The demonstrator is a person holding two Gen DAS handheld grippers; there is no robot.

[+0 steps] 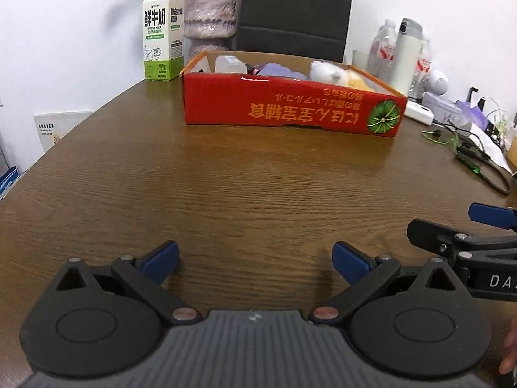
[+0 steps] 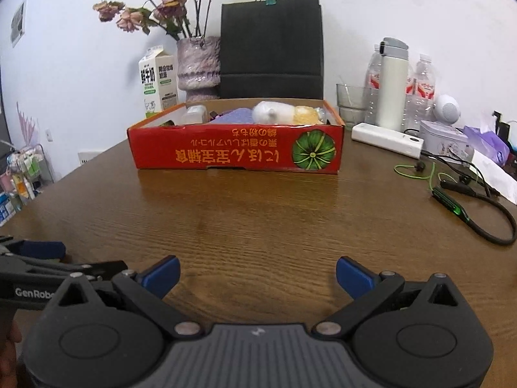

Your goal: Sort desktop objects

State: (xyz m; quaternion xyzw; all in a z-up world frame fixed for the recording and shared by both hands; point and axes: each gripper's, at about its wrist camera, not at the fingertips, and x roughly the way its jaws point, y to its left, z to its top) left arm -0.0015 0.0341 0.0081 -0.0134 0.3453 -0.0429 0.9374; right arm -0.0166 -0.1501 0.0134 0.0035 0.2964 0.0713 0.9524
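A red cardboard box [image 1: 290,106] [image 2: 236,150] stands on the wooden table, well ahead of both grippers. It holds a white plush toy [image 1: 324,71] [image 2: 274,112], a purple cloth [image 1: 278,70] [image 2: 237,115] and a clear bottle [image 1: 227,64] [image 2: 194,113]. My left gripper [image 1: 255,262] is open and empty, low over the table's near part. My right gripper [image 2: 258,276] is open and empty, beside it. Part of the right gripper also shows at the right edge of the left wrist view.
A milk carton [image 2: 156,82], a vase with dried flowers [image 2: 198,68] and a black paper bag [image 2: 271,45] stand behind the box. At right are bottles [image 2: 420,87], a white flask [image 2: 392,87], a white power bank [image 2: 386,139], a green cable [image 2: 449,200] and tissues [image 2: 488,142].
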